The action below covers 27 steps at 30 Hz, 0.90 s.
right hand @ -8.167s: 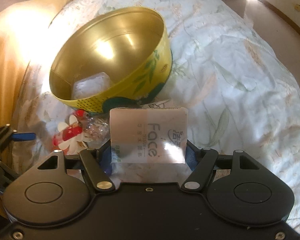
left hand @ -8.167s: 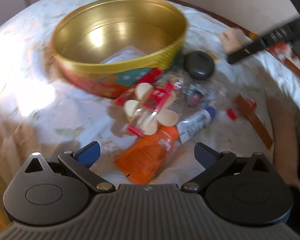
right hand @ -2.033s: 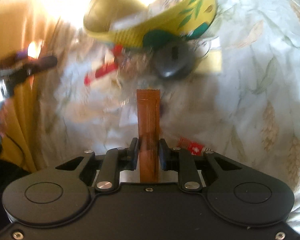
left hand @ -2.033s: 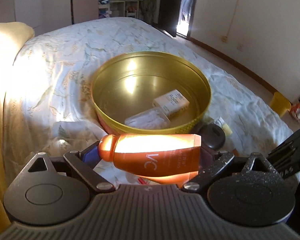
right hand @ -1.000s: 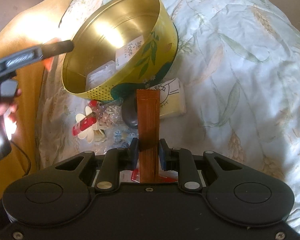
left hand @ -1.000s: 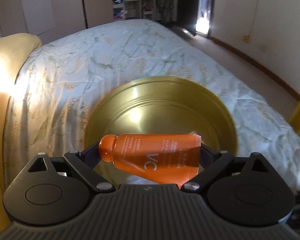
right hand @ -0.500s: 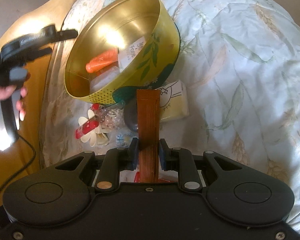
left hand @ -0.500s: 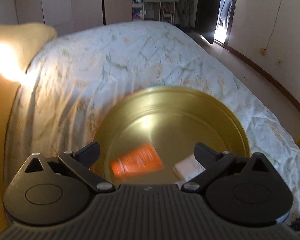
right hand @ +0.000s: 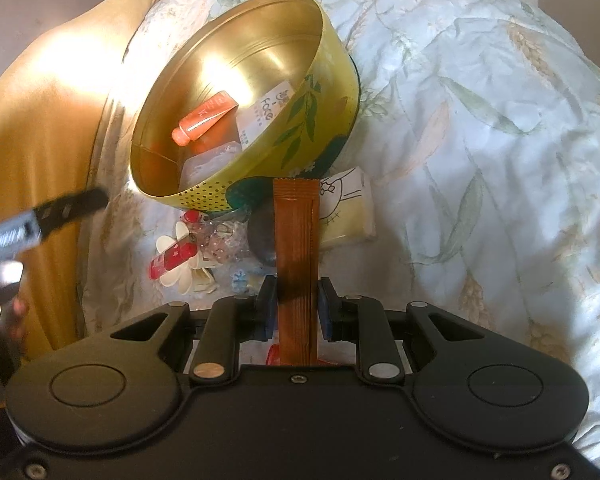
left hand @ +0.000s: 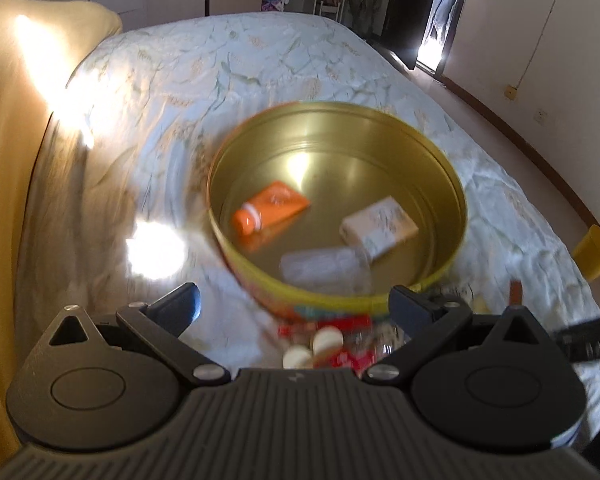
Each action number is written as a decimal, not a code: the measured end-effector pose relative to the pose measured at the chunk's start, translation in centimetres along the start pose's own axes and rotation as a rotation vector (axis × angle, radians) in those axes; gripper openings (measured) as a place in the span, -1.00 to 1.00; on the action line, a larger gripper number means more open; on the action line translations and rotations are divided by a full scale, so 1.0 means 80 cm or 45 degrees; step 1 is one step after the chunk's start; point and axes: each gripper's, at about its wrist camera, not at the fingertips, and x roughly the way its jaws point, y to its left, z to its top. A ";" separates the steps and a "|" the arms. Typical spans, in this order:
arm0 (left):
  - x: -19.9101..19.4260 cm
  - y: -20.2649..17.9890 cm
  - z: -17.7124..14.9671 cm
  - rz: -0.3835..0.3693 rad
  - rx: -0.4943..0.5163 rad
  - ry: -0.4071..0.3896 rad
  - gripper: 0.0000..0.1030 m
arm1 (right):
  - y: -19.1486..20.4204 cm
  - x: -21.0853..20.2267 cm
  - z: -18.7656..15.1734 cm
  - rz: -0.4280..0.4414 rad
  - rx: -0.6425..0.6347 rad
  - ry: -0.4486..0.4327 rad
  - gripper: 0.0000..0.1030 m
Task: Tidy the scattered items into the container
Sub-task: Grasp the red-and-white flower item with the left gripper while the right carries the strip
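Three items lie in the tin (left hand: 456, 184) — my left claw (left hand: 296, 300) spread empty, right claw (right hand: 296, 300) pinching a brown sachet (right hand: 296, 232); clutter remains.

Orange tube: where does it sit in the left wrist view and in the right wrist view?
Left wrist view: the orange tube lies inside the gold tin, on its floor at the left, cap toward the lower left.
Right wrist view: the orange tube lies inside the tin, near the picture's upper middle, cap toward the lower left.
Shared landmark: the tissue pack right of the tube.
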 end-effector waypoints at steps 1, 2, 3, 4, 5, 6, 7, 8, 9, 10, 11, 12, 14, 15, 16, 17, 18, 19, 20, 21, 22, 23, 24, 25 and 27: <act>-0.004 0.001 -0.005 -0.006 -0.004 -0.001 1.00 | 0.000 0.000 0.000 -0.009 0.000 -0.002 -0.61; -0.008 0.002 -0.011 -0.006 -0.010 0.001 1.00 | 0.000 0.000 -0.001 -0.014 -0.003 -0.005 -0.61; -0.011 0.002 -0.015 -0.010 -0.006 0.008 1.00 | 0.001 -0.001 -0.001 -0.018 -0.006 -0.010 -0.61; -0.013 0.001 -0.020 -0.010 0.004 0.011 1.00 | 0.001 -0.002 -0.002 -0.023 -0.009 -0.019 -0.61; -0.015 -0.002 -0.025 -0.010 0.020 0.009 1.00 | 0.002 -0.004 -0.003 -0.024 -0.013 -0.028 -0.60; -0.016 -0.005 -0.030 -0.010 0.044 0.011 1.00 | 0.003 -0.005 -0.003 -0.024 -0.015 -0.038 -0.60; -0.016 -0.008 -0.033 -0.006 0.069 0.016 1.00 | 0.004 -0.007 -0.004 -0.026 -0.018 -0.050 -0.60; -0.015 -0.010 -0.037 0.003 0.092 0.021 1.00 | 0.005 -0.009 -0.003 -0.030 -0.023 -0.063 -0.60; -0.014 -0.011 -0.041 0.013 0.110 0.027 1.00 | 0.005 -0.011 -0.003 -0.036 -0.026 -0.076 -0.60; -0.011 -0.010 -0.045 0.018 0.126 0.035 1.00 | 0.005 -0.014 -0.003 -0.043 -0.022 -0.095 -0.60; -0.007 -0.010 -0.049 0.016 0.144 0.047 1.00 | 0.005 -0.017 -0.003 -0.045 -0.021 -0.113 -0.60; -0.002 -0.009 -0.054 0.011 0.171 0.068 1.00 | 0.005 -0.020 -0.002 -0.041 -0.020 -0.124 -0.60; 0.007 -0.007 -0.061 0.011 0.208 0.117 1.00 | 0.005 -0.027 0.000 -0.035 -0.008 -0.150 -0.60; 0.010 -0.006 -0.064 0.012 0.231 0.130 1.00 | 0.004 -0.029 0.002 -0.027 -0.004 -0.155 -0.60; 0.013 -0.007 -0.066 0.004 0.272 0.139 1.00 | 0.002 -0.032 0.005 -0.019 0.008 -0.165 -0.60; 0.016 -0.006 -0.068 -0.007 0.310 0.141 1.00 | 0.002 -0.036 0.007 -0.016 0.014 -0.178 -0.60; 0.019 -0.005 -0.069 -0.027 0.345 0.137 1.00 | 0.003 -0.038 0.011 -0.020 0.011 -0.189 -0.60; 0.021 -0.004 -0.069 -0.048 0.374 0.125 1.00 | 0.005 -0.040 0.014 -0.026 0.006 -0.197 -0.60; 0.023 -0.001 -0.069 -0.071 0.401 0.103 1.00 | 0.007 -0.043 0.017 -0.027 0.002 -0.205 -0.60; 0.025 0.000 -0.069 -0.088 0.425 0.080 1.00 | 0.008 -0.044 0.021 -0.026 -0.003 -0.209 -0.60; 0.028 0.003 -0.069 -0.092 0.445 0.055 1.00 | 0.009 -0.045 0.025 -0.027 -0.009 -0.212 -0.60; 0.032 0.005 -0.069 -0.101 0.457 0.040 1.00 | 0.012 -0.044 0.028 -0.031 -0.013 -0.215 -0.60; 0.035 0.006 -0.068 -0.136 0.466 0.034 1.00 | 0.013 -0.043 0.031 -0.034 -0.020 -0.213 -0.60; 0.040 0.007 -0.070 -0.176 0.481 0.029 1.00 | 0.014 -0.042 0.035 -0.031 -0.025 -0.206 -0.60; 0.047 0.003 -0.074 -0.221 0.550 0.038 1.00 | 0.017 -0.038 0.041 -0.024 -0.026 -0.195 -0.60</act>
